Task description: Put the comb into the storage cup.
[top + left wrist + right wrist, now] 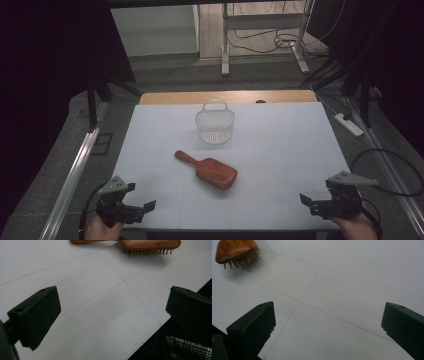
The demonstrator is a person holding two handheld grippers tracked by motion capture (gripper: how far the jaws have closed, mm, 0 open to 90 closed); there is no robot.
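A wooden hairbrush [209, 170] lies bristles down in the middle of the white table [280, 145], its handle pointing to the far left. Behind it stands a small white wire basket [215, 125] with nothing in it. My left gripper [142, 209] rests open at the near left corner, and the brush [140, 243] lies ahead of its jaws. At the near right corner my right gripper [312, 202] is open too, with the brush head [235, 252] off to its upper left. Nothing is between either pair of jaws.
A wooden strip [227, 96] runs along the table's far edge. Beyond it are metal frame legs [225, 55] and cables on the floor. A power strip [348, 124] lies on the floor at the right. A metal rail [75, 170] flanks the table's left side.
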